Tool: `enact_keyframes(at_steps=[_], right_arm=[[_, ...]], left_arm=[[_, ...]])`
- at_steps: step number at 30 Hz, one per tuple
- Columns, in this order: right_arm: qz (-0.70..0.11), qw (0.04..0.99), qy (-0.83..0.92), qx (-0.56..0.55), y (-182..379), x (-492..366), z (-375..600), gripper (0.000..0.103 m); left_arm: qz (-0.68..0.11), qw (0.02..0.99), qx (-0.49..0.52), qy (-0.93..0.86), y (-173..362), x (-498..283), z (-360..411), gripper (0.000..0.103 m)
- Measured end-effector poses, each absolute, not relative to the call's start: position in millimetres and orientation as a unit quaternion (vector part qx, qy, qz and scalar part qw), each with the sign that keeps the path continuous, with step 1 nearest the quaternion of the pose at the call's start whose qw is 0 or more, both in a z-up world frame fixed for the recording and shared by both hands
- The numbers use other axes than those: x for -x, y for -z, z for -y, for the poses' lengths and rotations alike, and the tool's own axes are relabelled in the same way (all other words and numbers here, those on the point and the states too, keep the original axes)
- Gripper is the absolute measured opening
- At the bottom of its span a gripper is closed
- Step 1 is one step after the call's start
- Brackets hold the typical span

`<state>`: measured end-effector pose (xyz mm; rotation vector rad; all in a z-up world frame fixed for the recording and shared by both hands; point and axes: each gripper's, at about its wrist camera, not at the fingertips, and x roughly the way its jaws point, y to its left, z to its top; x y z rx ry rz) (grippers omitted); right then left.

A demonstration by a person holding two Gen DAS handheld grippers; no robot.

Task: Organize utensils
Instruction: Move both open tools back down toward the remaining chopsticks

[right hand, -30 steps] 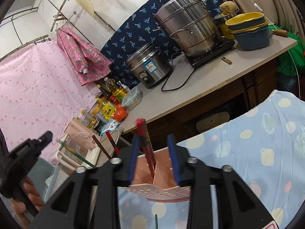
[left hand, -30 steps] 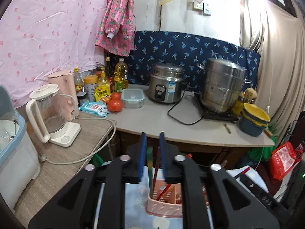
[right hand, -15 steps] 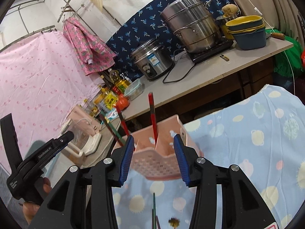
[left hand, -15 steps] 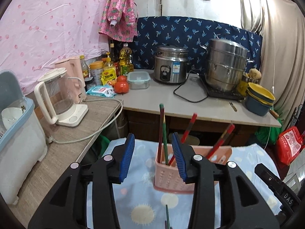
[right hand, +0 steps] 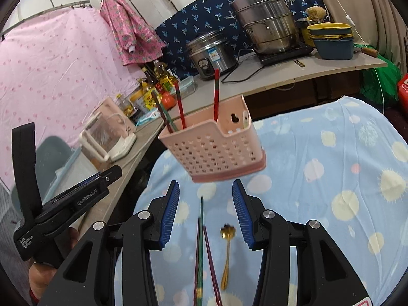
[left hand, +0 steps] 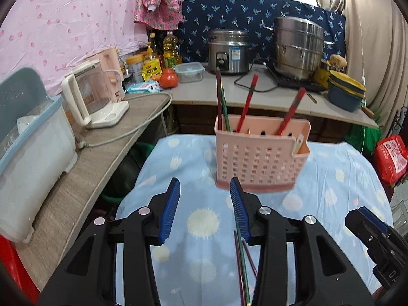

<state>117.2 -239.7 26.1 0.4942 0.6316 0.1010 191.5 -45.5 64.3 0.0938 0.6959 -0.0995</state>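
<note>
Cloth [right hand: 331, 153], blue with pale spots, covers the counter; on it stands the pink basket [right hand: 214, 150], several chopsticks [left hand: 248, 102] upright inside. More chopsticks [right hand: 200, 250] and a gold spoon [right hand: 227, 250] lie loose before it. Left gripper [left hand: 204, 204] and right gripper [right hand: 205, 206] both have jaws released, empty. Thin sticks lying flat could slip when pinched, or snag the cloth. The left gripper's side reads "GenRobot.AI".
</note>
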Motion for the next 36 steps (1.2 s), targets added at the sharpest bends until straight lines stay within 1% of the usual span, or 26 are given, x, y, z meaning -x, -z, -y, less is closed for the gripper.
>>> enact_keyframes(at_steps=[19, 28, 30, 34, 36], right_arm=[[-0.392, 0.9, -0.033, -0.187, 40.1, -32.8, 202.5, 0.043], [-0.434, 0.89, -0.036, -0.138, 78.6, -7.5, 174.7, 0.043], [-0.442, 0.887, -0.038, -0.127, 86.2, -6.2, 168.3, 0.041], [-0.452, 0.883, -0.041, -0.117, 96.7, -7.0, 160.9, 0.04], [-0.456, 0.882, -0.041, -0.111, 99.8, -8.5, 158.2, 0.037]], left_arm=[[-0.431, 0.899, -0.058, 0.06, 26.9, -104.1, 31.8, 0.039], [-0.466, 0.881, -0.052, 0.062, 64.4, -75.3, 20.1, 0.039], [-0.471, 0.878, -0.049, 0.064, 69.5, -71.2, 18.5, 0.039], [-0.481, 0.873, -0.048, 0.067, 79.2, -62.5, 16.0, 0.039], [-0.485, 0.871, -0.047, 0.066, 82.3, -60.4, 15.1, 0.039]])
